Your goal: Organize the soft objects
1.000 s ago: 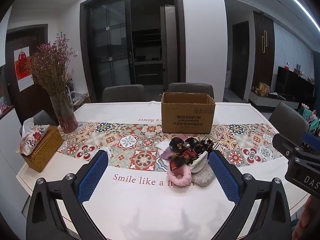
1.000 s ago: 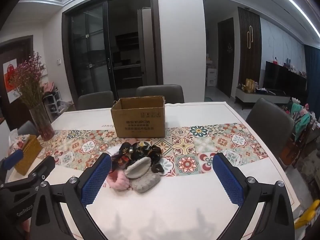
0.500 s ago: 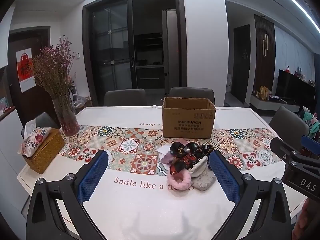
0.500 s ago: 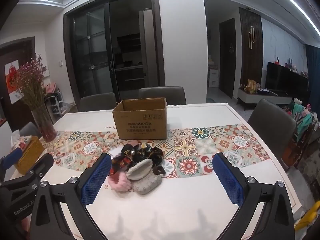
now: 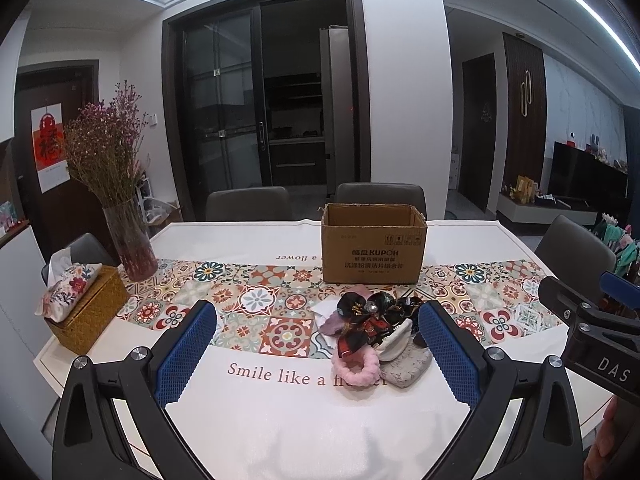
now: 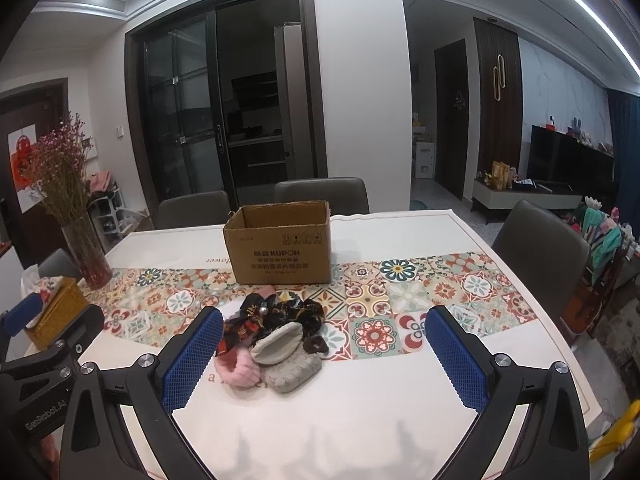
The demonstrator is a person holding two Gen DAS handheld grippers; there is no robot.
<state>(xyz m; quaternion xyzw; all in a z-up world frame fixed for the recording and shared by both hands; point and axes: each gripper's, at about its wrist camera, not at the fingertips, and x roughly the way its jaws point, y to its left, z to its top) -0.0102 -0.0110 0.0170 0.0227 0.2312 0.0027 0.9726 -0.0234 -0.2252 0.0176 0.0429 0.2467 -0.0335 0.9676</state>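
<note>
Nearest the cameras, the left tongs (image 5: 316, 344) and the right tongs (image 6: 324, 344) are both spread wide and hold nothing, above the white front part of the surface (image 5: 280, 420). Beyond them lies the pile of soft objects (image 5: 376, 328): a pink fluffy scrunchie (image 5: 354, 364), a grey pouch (image 6: 294, 370) and dark patterned hair bows (image 6: 276, 314), at the edge of the tiled runner (image 5: 256, 300). Just behind the pile stands an open cardboard box (image 5: 374, 244). Far left, a vase of dried flowers (image 5: 128, 236) stands behind a woven tissue box (image 5: 88, 308).

Home dining room: table (image 5: 280, 420), chairs (image 6: 322, 194), television (image 6: 568, 160).
</note>
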